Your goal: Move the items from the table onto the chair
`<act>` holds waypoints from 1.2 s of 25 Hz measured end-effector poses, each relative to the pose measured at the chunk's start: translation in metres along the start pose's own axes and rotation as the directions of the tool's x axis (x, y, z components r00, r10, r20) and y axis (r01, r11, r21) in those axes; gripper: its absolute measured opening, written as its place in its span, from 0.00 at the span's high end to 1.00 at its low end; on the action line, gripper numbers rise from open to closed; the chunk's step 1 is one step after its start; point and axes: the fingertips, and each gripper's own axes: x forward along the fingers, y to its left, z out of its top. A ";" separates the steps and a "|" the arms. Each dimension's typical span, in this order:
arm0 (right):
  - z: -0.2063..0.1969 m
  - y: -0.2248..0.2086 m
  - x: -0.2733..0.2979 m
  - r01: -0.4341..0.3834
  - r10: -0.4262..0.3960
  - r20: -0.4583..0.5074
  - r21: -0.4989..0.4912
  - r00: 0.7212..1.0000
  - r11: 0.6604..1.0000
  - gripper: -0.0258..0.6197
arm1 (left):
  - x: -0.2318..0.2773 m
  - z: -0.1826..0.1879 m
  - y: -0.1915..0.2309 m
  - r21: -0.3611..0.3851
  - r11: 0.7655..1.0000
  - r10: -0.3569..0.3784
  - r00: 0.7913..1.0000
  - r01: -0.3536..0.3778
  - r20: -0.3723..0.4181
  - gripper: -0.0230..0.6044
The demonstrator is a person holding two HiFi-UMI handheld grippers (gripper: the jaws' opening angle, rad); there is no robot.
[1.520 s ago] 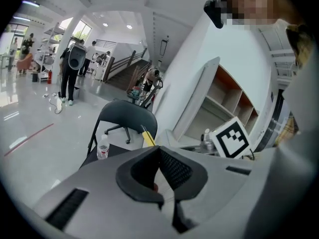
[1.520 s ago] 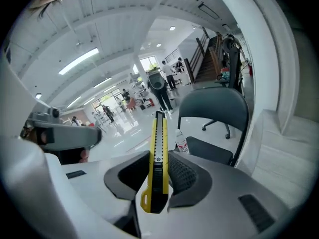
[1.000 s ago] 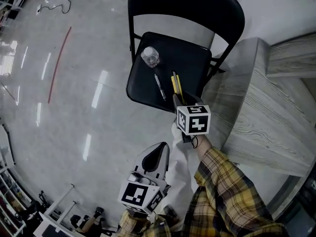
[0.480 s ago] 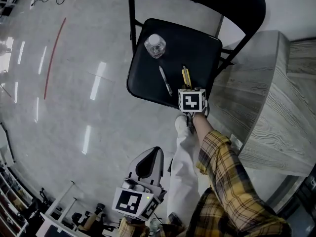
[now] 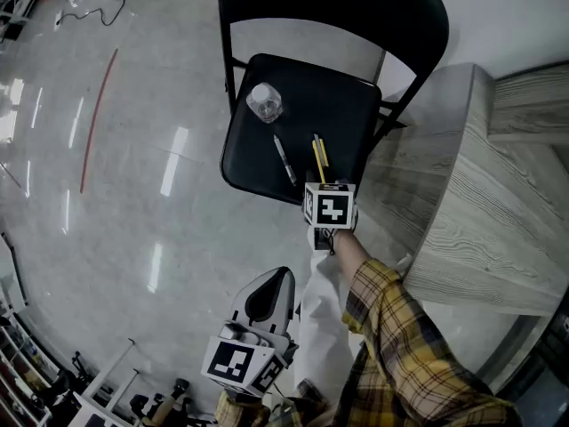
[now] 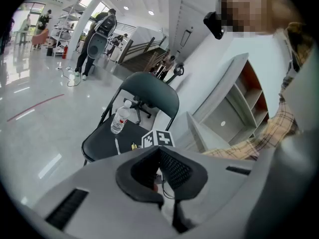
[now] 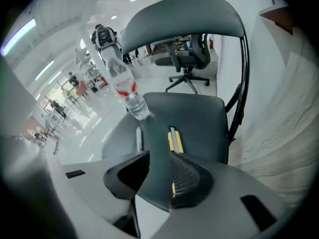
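The black folding chair (image 5: 347, 105) bears a clear water bottle (image 5: 265, 103), a pen (image 5: 284, 158) and a yellow utility knife (image 5: 318, 158). My right gripper (image 5: 327, 194) hangs over the seat's front edge, tilted steeply down. In the right gripper view it (image 7: 158, 158) is open, with bare seat showing between the jaws. The knife (image 7: 174, 139) lies flat, its near end hidden behind the right finger (image 7: 187, 178). The bottle (image 7: 127, 91) and pen (image 7: 140, 138) lie beyond. My left gripper (image 5: 267, 296) stays low and back, its tips (image 6: 158, 151) meeting on nothing.
The grey wood-grain table (image 5: 480, 194) stands right of the chair, close to its frame. Glossy floor with a red line (image 5: 100, 114) spreads to the left. A white trouser leg (image 5: 324, 310) is below the right arm. People and shelving (image 6: 65, 29) stand far off.
My right gripper has sunk lower toward the seat's front edge, and its marker cube looks smaller. The bottle, pen and knife lie as before. The left gripper has barely shifted.
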 end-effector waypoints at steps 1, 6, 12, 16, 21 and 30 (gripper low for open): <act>0.004 0.011 -0.016 -0.035 0.034 0.018 0.029 0.999 0.999 0.76 | -0.003 0.007 -0.005 -0.002 1.000 0.000 1.000 0.000 0.008 0.96; 0.042 0.058 -0.121 -0.252 0.234 0.161 0.105 0.959 0.962 0.78 | -0.026 0.063 -0.045 0.085 0.996 -0.033 0.996 0.026 0.080 0.96; 0.103 0.086 -0.281 -0.455 0.399 0.350 0.094 0.847 0.885 0.87 | -0.076 0.131 -0.114 0.191 0.981 -0.063 0.981 0.027 0.181 0.96; 0.140 0.077 -0.403 -0.535 0.455 0.499 0.022 0.737 0.844 0.92 | -0.105 0.161 -0.181 0.244 0.968 -0.117 0.968 0.062 0.221 0.96; 0.148 0.021 -0.540 -0.555 0.478 0.617 -0.078 0.625 0.828 0.93 | -0.108 0.175 -0.294 0.380 0.912 -0.252 0.942 0.156 0.219 0.96; 0.095 -0.224 -0.714 -0.381 0.263 0.782 -0.035 0.565 0.924 0.93 | -0.051 0.112 -0.528 0.515 0.784 -0.460 0.881 0.347 0.107 0.96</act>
